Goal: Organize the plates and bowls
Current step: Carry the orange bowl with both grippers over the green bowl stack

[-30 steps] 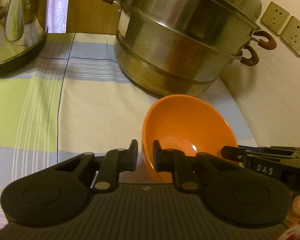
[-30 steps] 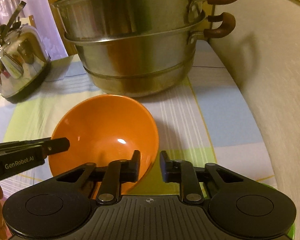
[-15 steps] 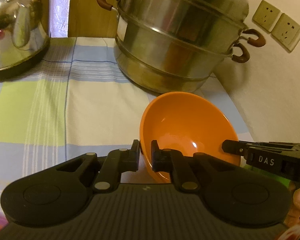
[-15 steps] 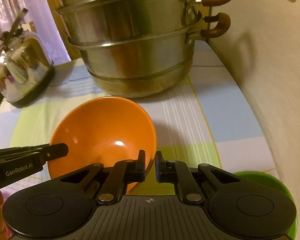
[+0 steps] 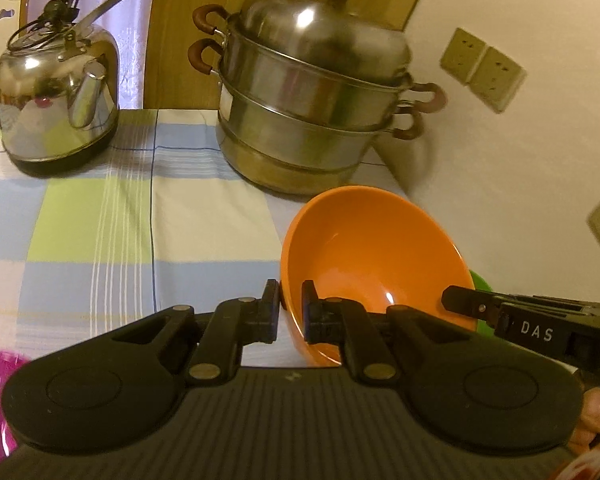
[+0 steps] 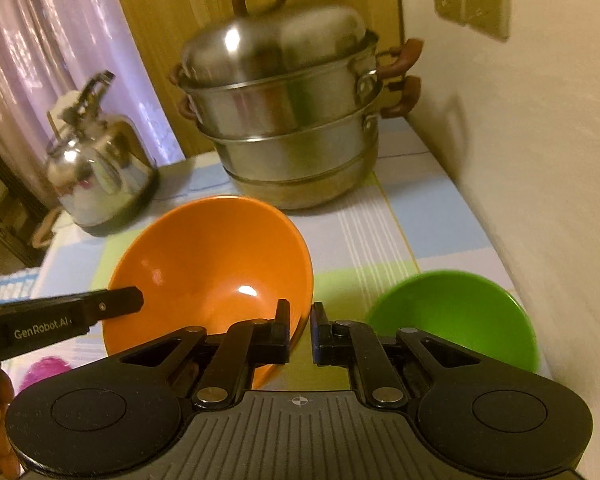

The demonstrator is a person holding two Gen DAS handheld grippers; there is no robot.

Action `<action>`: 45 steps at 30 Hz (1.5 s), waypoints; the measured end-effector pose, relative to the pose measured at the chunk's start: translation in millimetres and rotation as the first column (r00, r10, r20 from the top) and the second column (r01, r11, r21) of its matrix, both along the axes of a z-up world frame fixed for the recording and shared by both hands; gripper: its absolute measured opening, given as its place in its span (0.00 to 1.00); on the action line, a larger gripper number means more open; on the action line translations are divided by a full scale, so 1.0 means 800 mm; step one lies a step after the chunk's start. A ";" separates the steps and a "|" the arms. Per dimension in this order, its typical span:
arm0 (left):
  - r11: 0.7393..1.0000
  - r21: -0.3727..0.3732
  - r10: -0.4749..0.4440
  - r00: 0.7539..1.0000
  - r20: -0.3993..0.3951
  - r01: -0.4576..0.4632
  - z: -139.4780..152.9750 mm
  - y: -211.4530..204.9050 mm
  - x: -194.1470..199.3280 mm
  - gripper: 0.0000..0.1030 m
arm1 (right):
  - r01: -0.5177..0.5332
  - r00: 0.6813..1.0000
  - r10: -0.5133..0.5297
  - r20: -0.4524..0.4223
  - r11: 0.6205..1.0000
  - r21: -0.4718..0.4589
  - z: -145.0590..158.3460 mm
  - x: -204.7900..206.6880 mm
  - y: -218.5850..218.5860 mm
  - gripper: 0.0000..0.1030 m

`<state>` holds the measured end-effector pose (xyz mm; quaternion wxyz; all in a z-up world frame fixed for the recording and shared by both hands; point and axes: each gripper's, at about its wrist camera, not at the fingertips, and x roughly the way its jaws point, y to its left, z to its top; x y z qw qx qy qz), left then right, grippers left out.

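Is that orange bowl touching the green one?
Cannot tell. In the right wrist view the orange bowl and green bowl appear separate, but the right claw hides their bases.

1. A home kitchen or dining corner is indicated by the large stainless-steel tiered steamer pot with a domed lid and brown handles [image 5: 316,104], which is stood at the far right corner of the table, near the wall.
2. A polished steel kettle with a black base and handle [image 5: 56,96] is set at the table's far left edge.
3. The table is covered with a checked cloth of pale blue, green and white [image 5: 100,232].
4. Beige wall sockets [image 5: 482,70] are mounted on the cream wall.
5. Lilac curtains [image 6: 40,40] and a wooden panel [image 6: 172,20] are seen behind the table.
6. An orange bowl [image 6: 212,264] and a green bowl [image 6: 452,312] point to household tableware.
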<state>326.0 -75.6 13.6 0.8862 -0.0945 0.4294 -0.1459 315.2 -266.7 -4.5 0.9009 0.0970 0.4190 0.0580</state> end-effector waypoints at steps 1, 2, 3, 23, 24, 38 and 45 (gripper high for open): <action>1.000 0.001 -0.004 1.000 0.002 0.004 0.004 -0.001 -0.012 0.09 | 0.003 1.000 -0.003 0.005 1.000 0.004 0.006 -0.013 0.000 0.09; 1.000 0.003 -0.007 1.000 0.005 0.007 0.007 -0.002 -0.023 0.09 | 0.005 1.000 -0.006 0.010 1.000 0.007 0.010 -0.025 -0.001 0.09; 1.000 0.009 -0.011 1.000 0.009 0.011 0.010 -0.004 -0.034 0.09 | 0.011 1.000 -0.011 0.014 1.000 0.012 0.013 -0.038 -0.002 0.09; 0.993 0.015 -0.112 0.991 -0.066 0.113 -0.024 -0.073 -0.187 0.09 | 0.171 0.985 -0.169 -0.037 0.985 0.038 -0.015 -0.241 -0.055 0.09; 0.993 0.014 -0.116 0.991 -0.070 0.117 -0.026 -0.076 -0.190 0.09 | 0.176 0.984 -0.175 -0.041 0.984 0.039 -0.016 -0.247 -0.058 0.09; 0.989 0.022 -0.148 0.986 -0.077 0.150 -0.028 -0.099 -0.196 0.09 | 0.215 0.976 -0.213 -0.046 0.975 0.058 -0.015 -0.270 -0.082 0.09; 0.987 0.019 -0.155 0.986 -0.069 0.156 -0.022 -0.103 -0.189 0.09 | 0.225 0.974 -0.222 -0.039 0.972 0.062 -0.012 -0.270 -0.086 0.09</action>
